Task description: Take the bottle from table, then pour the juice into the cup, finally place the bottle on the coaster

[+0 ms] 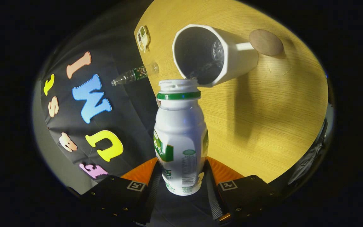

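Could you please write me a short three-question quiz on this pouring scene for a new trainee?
1. True or false: the tool is shut on the white bottle.
2. Where does the bottle's open mouth point? A) into the white cup B) at the small clear bottle C) at the round coaster
3. Fill in: the coaster lies on the wooden table just beyond the ____.

Key
1. True: both orange fingers press its lower body.
2. A: liquid runs from the mouth into the cup.
3. Cup.
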Demonstrator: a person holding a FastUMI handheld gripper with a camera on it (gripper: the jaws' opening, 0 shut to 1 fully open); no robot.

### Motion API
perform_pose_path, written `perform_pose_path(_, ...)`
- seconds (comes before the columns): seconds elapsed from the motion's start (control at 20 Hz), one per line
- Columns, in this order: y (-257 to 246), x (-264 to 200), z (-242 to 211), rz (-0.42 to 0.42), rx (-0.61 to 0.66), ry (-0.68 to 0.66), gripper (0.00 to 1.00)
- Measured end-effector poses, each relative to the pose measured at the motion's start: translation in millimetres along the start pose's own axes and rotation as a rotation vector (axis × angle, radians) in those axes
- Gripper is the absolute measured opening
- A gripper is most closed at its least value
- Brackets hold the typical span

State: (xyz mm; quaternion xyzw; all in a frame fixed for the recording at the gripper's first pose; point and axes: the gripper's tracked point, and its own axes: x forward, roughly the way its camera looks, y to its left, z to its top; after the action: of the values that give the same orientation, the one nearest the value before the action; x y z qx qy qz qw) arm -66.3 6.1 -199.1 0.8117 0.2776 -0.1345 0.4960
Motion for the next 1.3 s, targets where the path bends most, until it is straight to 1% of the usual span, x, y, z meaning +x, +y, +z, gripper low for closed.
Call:
perform_pose_path(0.45, -0.3, 0.6, -4.7, -0.016, 0.033, 0.024, 0.7)
perform_pose_path(0.8, 1.0, -0.1, -5.8, -0.008, 0.051, 0.037, 0.7)
perform_pose_path(1.3, 1.7, -1.3, -6.8, -0.012, 0.044, 0.042, 0.7)
